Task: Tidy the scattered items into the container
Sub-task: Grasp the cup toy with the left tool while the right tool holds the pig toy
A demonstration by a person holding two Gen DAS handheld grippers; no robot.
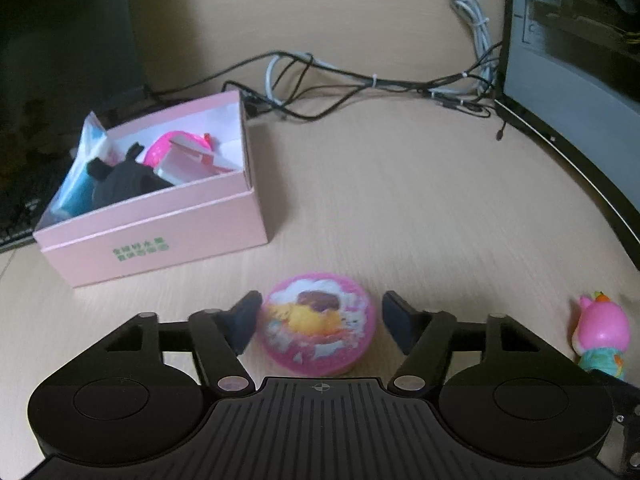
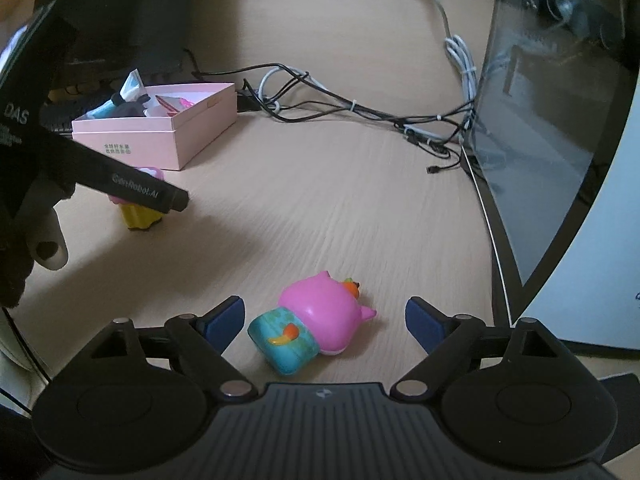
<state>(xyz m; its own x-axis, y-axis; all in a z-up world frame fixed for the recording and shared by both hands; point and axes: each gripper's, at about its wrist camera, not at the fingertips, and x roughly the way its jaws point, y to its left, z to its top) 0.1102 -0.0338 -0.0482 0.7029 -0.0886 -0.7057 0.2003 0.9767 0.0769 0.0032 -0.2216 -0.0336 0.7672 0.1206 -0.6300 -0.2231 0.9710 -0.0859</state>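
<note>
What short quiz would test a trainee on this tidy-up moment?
1. True or false: the pink pig toy lies on its side on the desk between the open fingers of the right gripper.
2. What stands between the fingers of the left gripper? A) the cupcake toy B) a keyboard C) a spoon
3. What colour is the open box that already holds items?
Key: 1 true; 2 A; 3 pink.
</note>
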